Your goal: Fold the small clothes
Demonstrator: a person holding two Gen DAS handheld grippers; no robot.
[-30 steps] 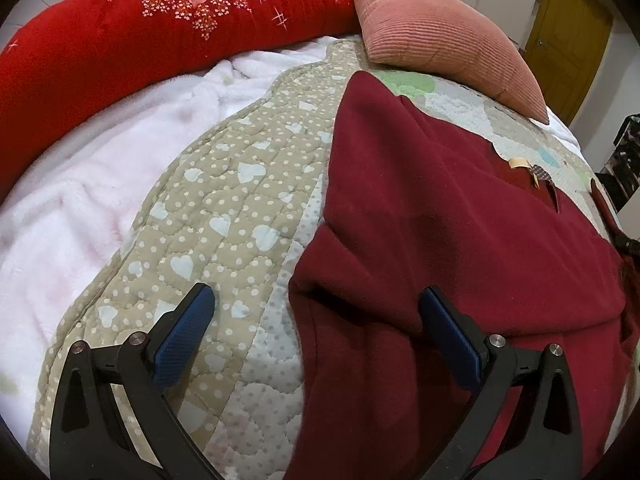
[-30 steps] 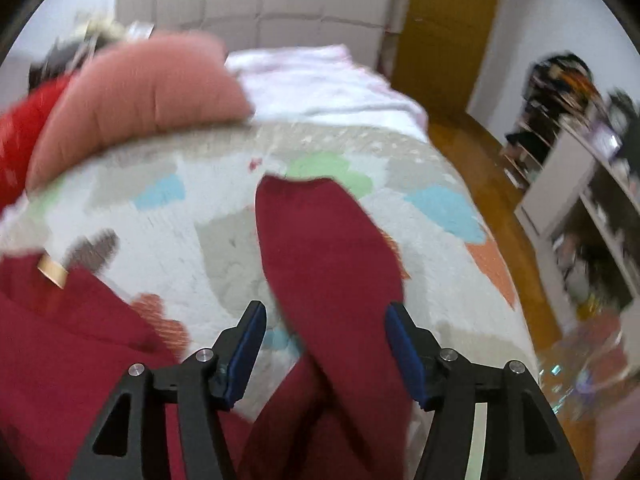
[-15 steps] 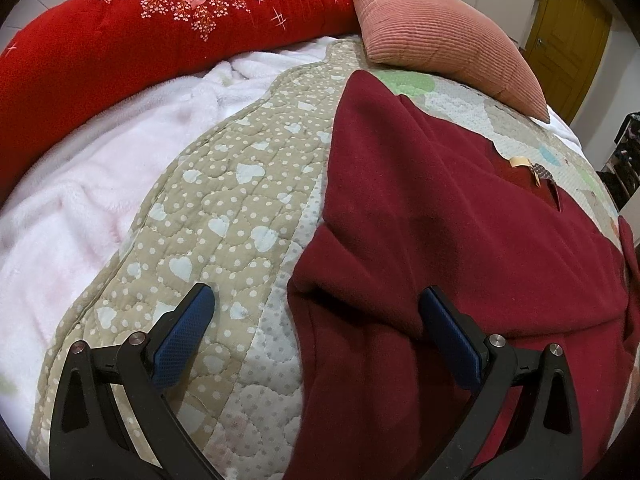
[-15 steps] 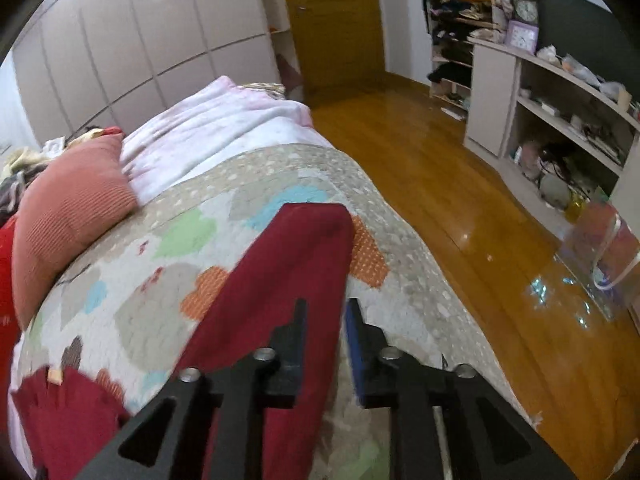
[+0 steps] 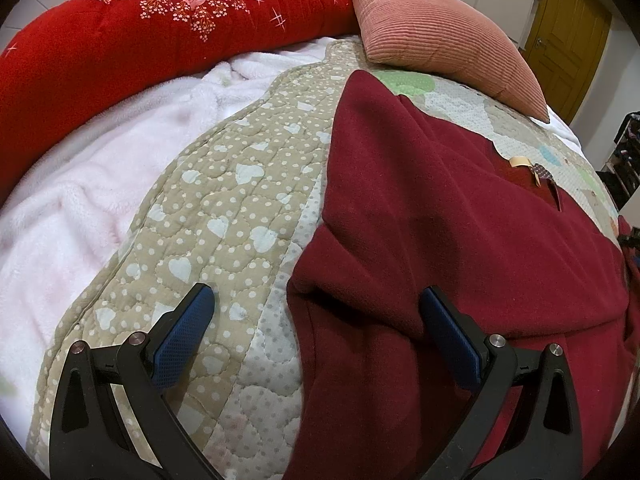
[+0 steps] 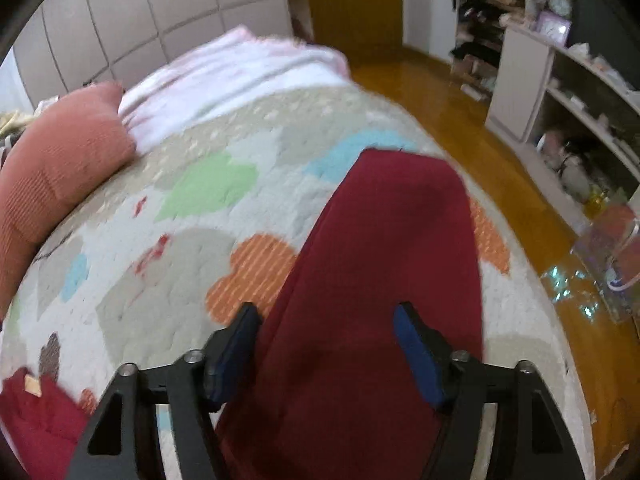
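Both tongs stand released, gripping nothing. Left gripper (image 5: 316, 328) has its jaws spread wide over the near edge of the dark red top (image 5: 460, 216), one blue pad above the quilt (image 5: 224, 208) and the other over the cloth. Right gripper (image 6: 326, 344) is open too, its jaws to either side of one sleeve (image 6: 396, 240); that view is blurred, so whether the pads touch the fabric cannot be told.

This top lies spread on the quilt, front up, its neckline and a small tag (image 5: 520, 161) showing toward the far side. One sleeve is already laid back over the body at the left gripper's side, leaving a thick rumpled fold just between that gripper's pads. On the other side the sleeve stretches out flat toward the edge of the bed, near the wooden floor (image 6: 460, 92).

It looks like a soft, fleecy, fairly thick garment: light enough to lift by a pinch, limp, likely to sag and drag its loose parts along. A hold near the cuff or along a hem edge, taking both layers, should carry it best; a grip on one layer would probably let the fold slide apart.

Beyond it sit a pink pillow (image 5: 440, 28), a red blanket (image 5: 140, 28) and a white fleece throw (image 5: 100, 160).
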